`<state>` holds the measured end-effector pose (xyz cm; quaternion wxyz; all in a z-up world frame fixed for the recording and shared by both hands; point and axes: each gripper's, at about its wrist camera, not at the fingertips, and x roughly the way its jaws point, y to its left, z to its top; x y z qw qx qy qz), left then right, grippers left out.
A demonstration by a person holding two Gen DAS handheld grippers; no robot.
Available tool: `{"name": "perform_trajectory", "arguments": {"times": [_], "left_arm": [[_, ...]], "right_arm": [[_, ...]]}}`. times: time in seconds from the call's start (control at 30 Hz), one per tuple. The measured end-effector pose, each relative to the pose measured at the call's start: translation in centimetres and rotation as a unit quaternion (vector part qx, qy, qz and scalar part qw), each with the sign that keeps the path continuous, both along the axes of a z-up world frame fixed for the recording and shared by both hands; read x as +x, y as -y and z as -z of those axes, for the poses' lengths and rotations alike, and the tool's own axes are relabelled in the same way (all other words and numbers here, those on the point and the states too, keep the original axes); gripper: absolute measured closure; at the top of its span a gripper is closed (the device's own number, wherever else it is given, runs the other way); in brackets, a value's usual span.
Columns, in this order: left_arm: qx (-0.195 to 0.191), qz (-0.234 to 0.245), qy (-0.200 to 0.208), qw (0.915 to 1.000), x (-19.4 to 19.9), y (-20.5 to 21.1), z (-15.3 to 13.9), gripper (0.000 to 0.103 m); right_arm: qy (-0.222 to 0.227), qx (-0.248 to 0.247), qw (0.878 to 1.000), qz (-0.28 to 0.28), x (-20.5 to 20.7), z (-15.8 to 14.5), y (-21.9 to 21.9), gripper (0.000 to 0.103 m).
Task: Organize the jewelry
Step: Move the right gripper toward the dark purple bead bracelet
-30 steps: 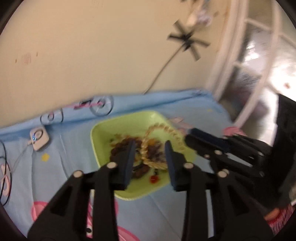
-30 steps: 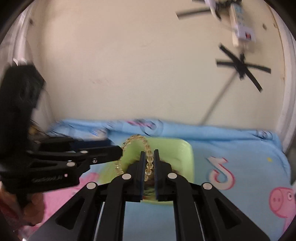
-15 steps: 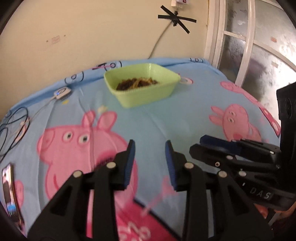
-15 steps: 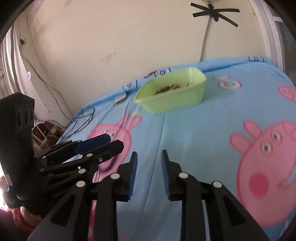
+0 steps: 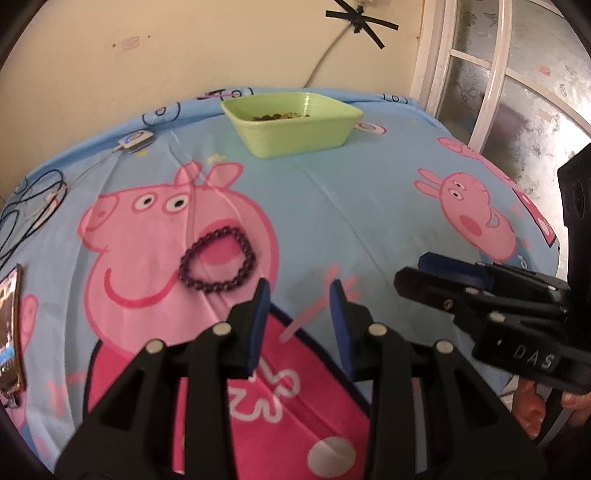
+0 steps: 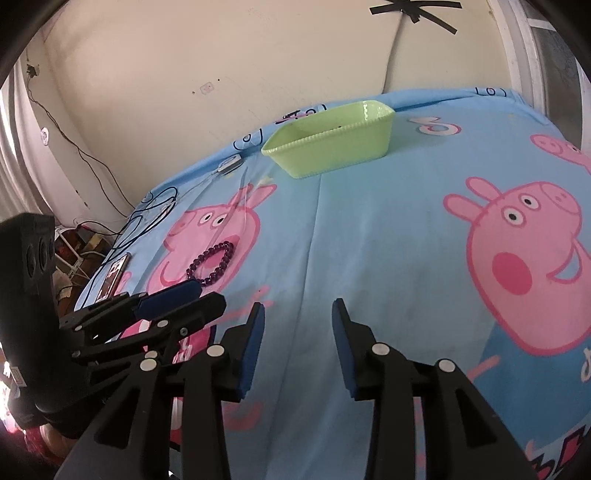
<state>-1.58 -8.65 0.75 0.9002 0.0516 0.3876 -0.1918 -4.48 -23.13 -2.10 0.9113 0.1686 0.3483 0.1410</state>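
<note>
The purple bracelet (image 5: 218, 260) is lying just ahead-left of the left gripper (image 5: 300, 293), which is nearer. Both the left and the right gripper (image 6: 297, 314) are staying released, holding nothing.

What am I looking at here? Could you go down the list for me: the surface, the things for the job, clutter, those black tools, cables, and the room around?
Surface: sheet, blue with pink cartoon pigs, lightly creased.
Job's things: purple bracelet lying loose on the sheet; green bowl at the far side, near the wall, with dark and yellowish jewelry in it.
Clutter: phone at the left edge; small white device near the wall.
Tools: left tool open, empty, just right of the bracelet; right tool open, empty.
Cables: dark loops on the sheet's left; one taped to the wall.
Surroundings: cream wall; white-framed window on the right.
</note>
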Motion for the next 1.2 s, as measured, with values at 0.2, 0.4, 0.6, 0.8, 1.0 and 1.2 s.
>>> {"name": "perform_trajectory", "arguments": {"times": [0.2, 0.4, 0.6, 0.8, 1.0, 1.2], "left_arm": [[-0.001, -0.006, -0.011, 0.9999, 0.0, -0.9, 0.7, 0.071], [-0.007, -0.009, -0.023, 0.9997, 0.0, -1.6, 1.5, 0.069], [-0.006, -0.001, -0.018, 0.9998, -0.3, -1.3, 1.7, 0.062], [-0.009, 0.0, -0.017, 0.9998, -0.2, -1.3, 1.7, 0.062], [-0.011, 0.001, -0.017, 0.9998, 0.0, -1.4, 1.7, 0.062], [-0.016, 0.003, -0.018, 0.9997, -0.1, -1.2, 1.7, 0.057]], "right_arm": [[-0.008, -0.002, 1.0, -0.009, 0.0, 0.4, -0.8, 0.09], [-0.01, -0.009, 1.0, -0.015, 0.1, 0.6, -1.4, 0.089], [-0.001, -0.017, 1.0, -0.016, -0.1, 0.6, -1.9, 0.081], [0.001, -0.02, 1.0, -0.015, -0.1, 0.6, -2.0, 0.081], [0.004, -0.025, 1.0, -0.009, -0.2, 0.6, -2.2, 0.081], [0.012, -0.037, 0.999, -0.005, -0.6, 0.6, -2.2, 0.08]]}}
